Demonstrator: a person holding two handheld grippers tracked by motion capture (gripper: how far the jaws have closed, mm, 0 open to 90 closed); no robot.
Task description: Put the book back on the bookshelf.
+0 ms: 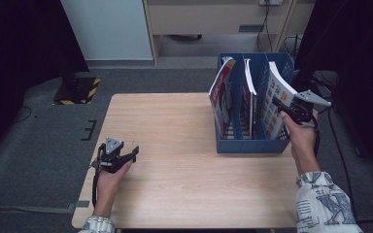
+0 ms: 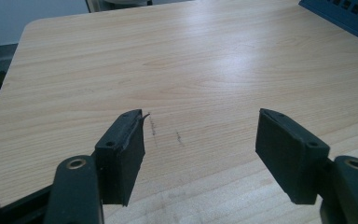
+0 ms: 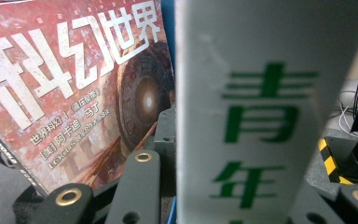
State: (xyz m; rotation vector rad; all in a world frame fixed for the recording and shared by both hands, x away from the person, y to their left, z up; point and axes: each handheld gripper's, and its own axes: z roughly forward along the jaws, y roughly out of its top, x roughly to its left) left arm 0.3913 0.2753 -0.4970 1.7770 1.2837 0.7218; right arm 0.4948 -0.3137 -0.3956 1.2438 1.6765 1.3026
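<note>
A blue file rack (image 1: pixel 252 144) stands on the right part of the wooden table (image 1: pixel 175 126). In it lean a red-covered magazine (image 1: pixel 219 92), a thin book (image 1: pixel 249 87) and a white book (image 1: pixel 272 116) at the right end. My right gripper (image 1: pixel 278 103) is at the white book's upper edge. In the right gripper view the white spine with green characters (image 3: pixel 247 93) spans the gap between the jaws of my right gripper (image 3: pixel 242 196), which are shut on it; the red magazine (image 3: pixel 74 84) is behind. My left gripper (image 1: pixel 135 153) rests low at the table's left front, open, nothing between the jaws of my left gripper (image 2: pixel 200 130).
The rack's corner (image 2: pixel 349 14) shows at the top right of the left gripper view, beyond bare wood (image 2: pixel 191 56). A black stand with a yellow-striped base (image 1: pixel 77 90) sits on the grey floor past the table's left corner. Cables lie on the floor behind the rack.
</note>
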